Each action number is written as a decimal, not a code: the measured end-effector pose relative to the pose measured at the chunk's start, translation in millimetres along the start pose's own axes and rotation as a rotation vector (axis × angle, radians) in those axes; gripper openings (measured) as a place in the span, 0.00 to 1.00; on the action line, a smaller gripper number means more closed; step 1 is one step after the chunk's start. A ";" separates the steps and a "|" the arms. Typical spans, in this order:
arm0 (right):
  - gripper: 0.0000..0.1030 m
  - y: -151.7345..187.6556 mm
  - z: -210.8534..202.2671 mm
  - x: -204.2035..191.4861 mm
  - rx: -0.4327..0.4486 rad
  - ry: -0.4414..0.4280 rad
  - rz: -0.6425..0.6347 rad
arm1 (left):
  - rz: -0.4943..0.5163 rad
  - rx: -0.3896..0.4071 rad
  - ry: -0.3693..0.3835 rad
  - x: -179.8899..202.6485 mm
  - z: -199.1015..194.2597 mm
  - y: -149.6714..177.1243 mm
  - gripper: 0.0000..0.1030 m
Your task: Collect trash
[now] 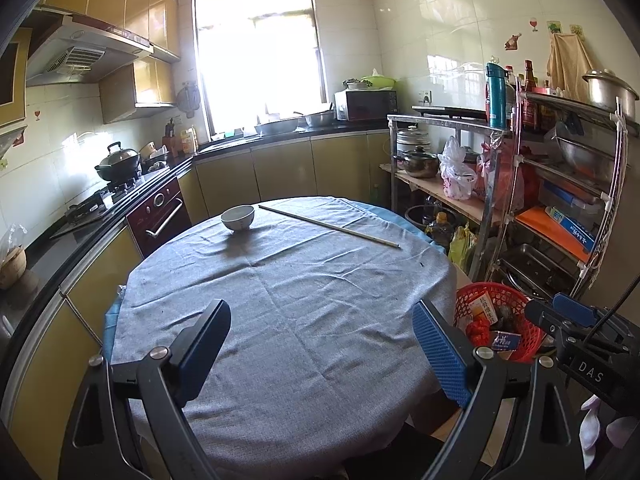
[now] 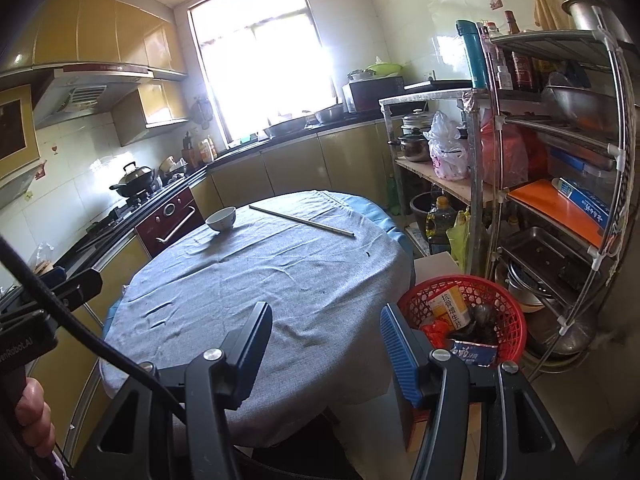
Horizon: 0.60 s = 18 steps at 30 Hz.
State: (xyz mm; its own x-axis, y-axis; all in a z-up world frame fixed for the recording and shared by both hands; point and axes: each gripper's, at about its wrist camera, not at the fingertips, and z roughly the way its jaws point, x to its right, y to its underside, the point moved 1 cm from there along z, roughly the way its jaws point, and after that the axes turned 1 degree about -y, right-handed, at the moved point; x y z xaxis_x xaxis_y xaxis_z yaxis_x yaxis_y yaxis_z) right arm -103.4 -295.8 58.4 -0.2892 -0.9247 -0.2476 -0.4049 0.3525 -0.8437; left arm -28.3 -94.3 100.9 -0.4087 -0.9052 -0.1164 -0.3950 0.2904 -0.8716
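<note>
A red plastic basket (image 1: pixel 514 290) (image 2: pixel 514 320) sits low beside the table's right edge. In it lie a yellow-and-white box (image 1: pixel 482 305) (image 2: pixel 448 308), a blue-and-white packet (image 1: pixel 506 340) (image 2: pixel 474 353), a red wrapper (image 1: pixel 478 330) (image 2: pixel 437 328) and something dark. My left gripper (image 1: pixel 320 310) hangs open over the near part of the grey tablecloth (image 1: pixel 280 272) (image 2: pixel 240 272), with nothing between its fingers. My right gripper (image 2: pixel 324 312) is open too, narrower, over the table's near right edge just left of the basket, and holds nothing.
A white bowl (image 1: pixel 238 218) (image 2: pixel 221 219) and a pair of chopsticks (image 1: pixel 328 226) (image 2: pixel 302 220) lie at the table's far side. A loaded metal rack (image 1: pixel 560 184) (image 2: pixel 560 200) stands right of the basket. A counter with a stove (image 1: pixel 120 188) runs along the left.
</note>
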 end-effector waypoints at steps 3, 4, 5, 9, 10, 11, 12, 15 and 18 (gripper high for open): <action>0.59 -0.6 -0.2 0.9 0.001 0.002 0.002 | 0.002 -0.001 0.002 -0.2 0.2 0.1 0.90; 0.59 -0.9 -0.7 1.0 0.002 0.003 0.003 | 0.003 -0.001 0.003 -0.1 0.2 0.3 0.90; 0.59 -1.0 -0.7 1.9 0.003 0.003 0.003 | 0.003 -0.002 0.004 -0.4 0.5 0.0 0.90; 0.59 -0.8 -0.7 3.4 0.003 0.006 0.007 | 0.006 -0.003 0.006 -0.3 0.2 0.6 0.90; 0.59 -0.5 -1.1 3.2 0.003 0.006 0.007 | 0.007 -0.003 0.006 -0.2 0.3 0.6 0.90; 0.59 -0.5 -1.2 3.3 0.003 0.006 0.007 | 0.007 -0.003 0.006 -0.2 0.2 0.7 0.90; 0.59 -0.6 -1.1 3.4 0.004 0.007 0.007 | 0.007 -0.003 0.007 0.0 0.3 0.6 0.90; 0.59 -1.4 -1.8 5.1 0.007 0.010 0.009 | 0.008 -0.002 0.007 0.2 0.2 0.8 0.90; 0.59 -1.8 -2.1 6.7 0.008 0.015 0.011 | 0.011 -0.003 0.010 0.6 0.3 1.1 0.90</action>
State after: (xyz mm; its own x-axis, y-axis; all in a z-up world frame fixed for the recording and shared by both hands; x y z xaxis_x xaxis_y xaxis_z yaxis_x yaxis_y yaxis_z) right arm -106.5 -302.3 59.2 -0.3063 -0.9186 -0.2497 -0.3948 0.3613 -0.8448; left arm -28.8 -94.6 99.7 -0.4213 -0.8989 -0.1208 -0.3930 0.3010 -0.8689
